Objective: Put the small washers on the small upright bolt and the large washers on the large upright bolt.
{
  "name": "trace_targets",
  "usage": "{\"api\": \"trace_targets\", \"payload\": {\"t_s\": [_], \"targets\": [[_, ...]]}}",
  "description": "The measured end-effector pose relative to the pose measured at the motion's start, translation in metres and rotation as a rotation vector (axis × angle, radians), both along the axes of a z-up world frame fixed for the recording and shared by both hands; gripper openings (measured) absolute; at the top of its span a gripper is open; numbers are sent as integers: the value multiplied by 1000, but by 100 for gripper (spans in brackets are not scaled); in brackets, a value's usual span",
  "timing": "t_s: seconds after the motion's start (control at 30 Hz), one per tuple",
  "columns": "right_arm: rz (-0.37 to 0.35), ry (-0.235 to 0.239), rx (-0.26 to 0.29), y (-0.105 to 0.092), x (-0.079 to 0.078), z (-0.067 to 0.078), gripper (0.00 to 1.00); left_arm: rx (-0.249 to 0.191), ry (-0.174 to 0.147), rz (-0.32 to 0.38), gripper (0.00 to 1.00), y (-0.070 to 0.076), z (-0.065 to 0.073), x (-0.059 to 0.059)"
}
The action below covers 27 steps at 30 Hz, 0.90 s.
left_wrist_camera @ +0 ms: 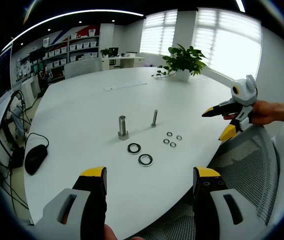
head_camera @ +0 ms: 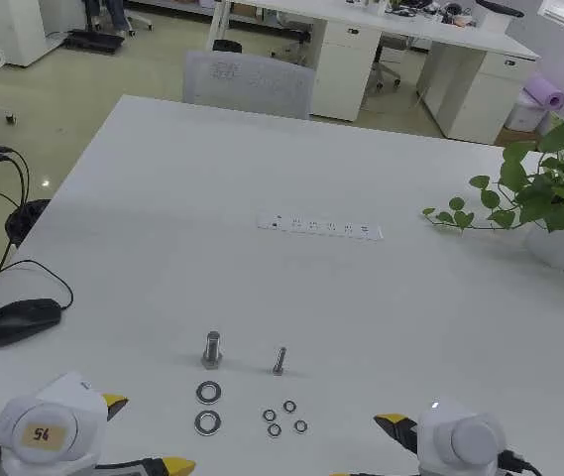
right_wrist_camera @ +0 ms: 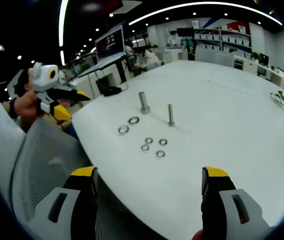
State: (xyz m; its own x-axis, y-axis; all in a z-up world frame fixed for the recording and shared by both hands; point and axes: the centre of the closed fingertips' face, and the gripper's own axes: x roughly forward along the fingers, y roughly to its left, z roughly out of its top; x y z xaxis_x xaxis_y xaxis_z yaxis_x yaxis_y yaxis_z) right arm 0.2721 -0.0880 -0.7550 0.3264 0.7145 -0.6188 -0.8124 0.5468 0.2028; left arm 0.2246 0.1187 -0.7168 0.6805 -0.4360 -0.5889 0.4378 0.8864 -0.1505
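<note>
A large upright bolt and a thinner small upright bolt stand on the white table. Two large washers lie flat in front of the large bolt. Several small washers lie in a cluster in front of the small bolt. My left gripper is open at the near left edge, with nothing between its fingers. My right gripper is open at the near right edge, also holding nothing. The left gripper view has the bolts and washers beyond its spread jaws. The right gripper view has the same bolts and small washers.
A black mouse with its cable lies at the table's left edge. A potted plant stands at the right. A socket strip is set into the table's middle. A grey chair stands at the far side.
</note>
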Motion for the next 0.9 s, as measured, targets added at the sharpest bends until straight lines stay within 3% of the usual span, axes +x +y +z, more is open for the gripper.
{"api": "trace_targets", "payload": {"t_s": [0.1,0.47,0.73,0.9], "targets": [[8,2,-8,0,-1,-2,85,-40,-13,29,68,-1,0,3],[-6,-6,7,-1,1,1,84,-24,-28,47,69,3,2,5],[-14,-29,29,2,10,15,83,-29,-54,61,69,7,16,9],[-5,-73,24,3,18,30,83,-22,-67,66,70,13,23,12]]}}
